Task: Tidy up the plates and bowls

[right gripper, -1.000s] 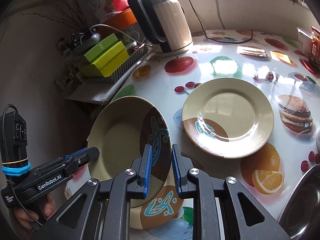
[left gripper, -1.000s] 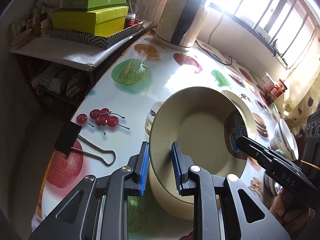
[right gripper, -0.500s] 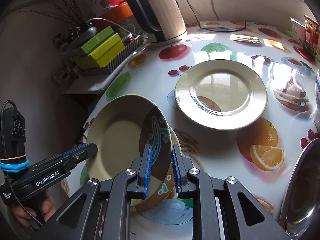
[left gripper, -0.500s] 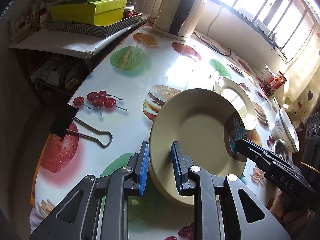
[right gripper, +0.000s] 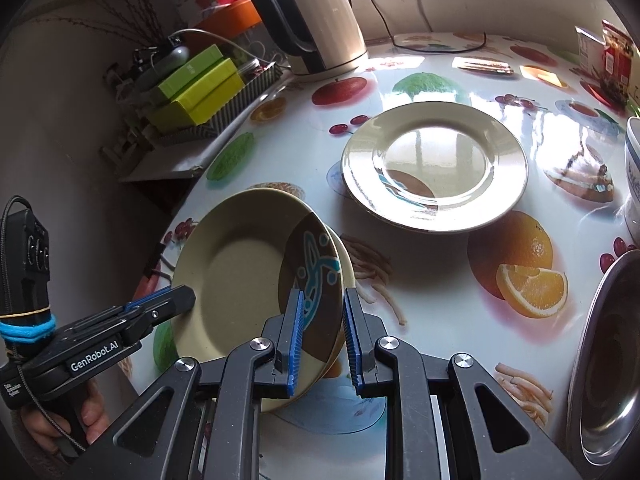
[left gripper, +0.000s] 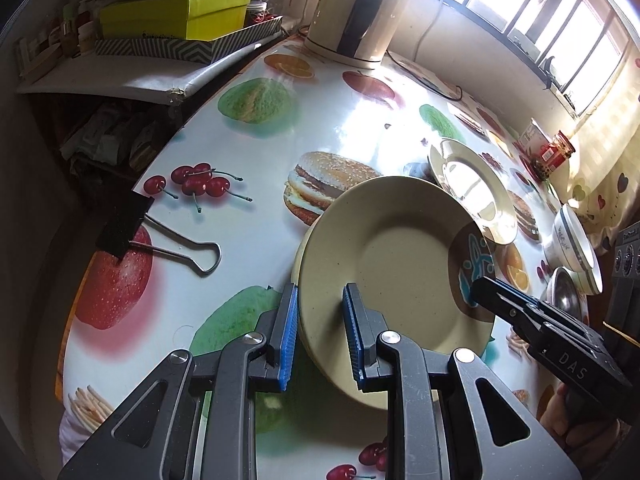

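Note:
Two stacked cream plates with a brown-and-blue patch are held tilted above the table, between both grippers. My left gripper is shut on their near rim; it also shows in the right wrist view. My right gripper is shut on the patterned rim; it also shows in the left wrist view. A third matching plate lies flat farther along the table.
The table has a fruit-print cloth. A binder clip lies left. A kettle stands at the back. White bowls and a steel bowl sit right. Green boxes sit on a side shelf.
Both grippers have carried the plate pair back and up from the table, away from the third plate. The gap to that plate has grown.

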A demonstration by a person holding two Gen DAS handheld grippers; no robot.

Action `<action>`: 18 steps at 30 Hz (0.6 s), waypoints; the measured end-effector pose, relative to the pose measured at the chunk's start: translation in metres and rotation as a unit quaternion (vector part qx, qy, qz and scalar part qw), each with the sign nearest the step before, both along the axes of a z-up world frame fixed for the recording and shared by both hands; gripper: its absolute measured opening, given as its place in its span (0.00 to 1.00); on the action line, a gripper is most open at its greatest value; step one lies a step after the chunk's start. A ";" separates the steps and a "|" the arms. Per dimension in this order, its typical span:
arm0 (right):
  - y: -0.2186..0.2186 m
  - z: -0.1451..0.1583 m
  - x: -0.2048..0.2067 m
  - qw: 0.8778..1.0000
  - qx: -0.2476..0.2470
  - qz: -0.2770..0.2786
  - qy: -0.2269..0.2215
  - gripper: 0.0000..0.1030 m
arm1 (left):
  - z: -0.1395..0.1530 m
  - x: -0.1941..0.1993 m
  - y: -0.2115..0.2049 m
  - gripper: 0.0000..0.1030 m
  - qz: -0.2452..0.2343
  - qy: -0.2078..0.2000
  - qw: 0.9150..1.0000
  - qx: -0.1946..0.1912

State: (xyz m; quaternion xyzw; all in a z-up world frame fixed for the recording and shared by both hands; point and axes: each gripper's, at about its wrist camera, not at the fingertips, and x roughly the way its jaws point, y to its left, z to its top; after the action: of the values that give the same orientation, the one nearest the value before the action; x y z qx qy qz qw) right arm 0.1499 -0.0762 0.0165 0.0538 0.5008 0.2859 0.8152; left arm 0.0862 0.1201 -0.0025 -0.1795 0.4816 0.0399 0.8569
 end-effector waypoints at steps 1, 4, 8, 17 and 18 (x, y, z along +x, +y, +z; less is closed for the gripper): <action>0.000 -0.001 0.000 1.000 -0.001 0.000 0.000 0.19 | 0.000 0.000 0.000 0.23 -0.001 0.000 1.000 0.001; 0.000 -0.002 0.000 1.000 -0.002 -0.002 0.002 0.19 | -0.002 0.001 -0.001 0.23 -0.001 0.003 1.000 0.001; -0.001 -0.005 0.000 1.000 -0.003 -0.004 0.004 0.20 | -0.003 0.002 -0.002 0.23 -0.002 0.002 1.000 0.001; 0.000 -0.006 0.000 1.000 -0.002 -0.006 0.005 0.21 | -0.003 0.000 0.000 0.23 0.002 0.003 1.000 0.002; 0.000 -0.006 0.000 1.000 -0.002 -0.005 0.005 0.21 | -0.003 0.000 0.000 0.23 0.002 0.003 1.000 0.001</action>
State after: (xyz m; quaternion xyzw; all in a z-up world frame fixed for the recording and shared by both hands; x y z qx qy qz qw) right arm 0.1502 -0.0761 0.0100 0.0558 0.5049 0.2800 0.8146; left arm 0.0866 0.1200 -0.0052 -0.1793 0.4839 0.0432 0.8555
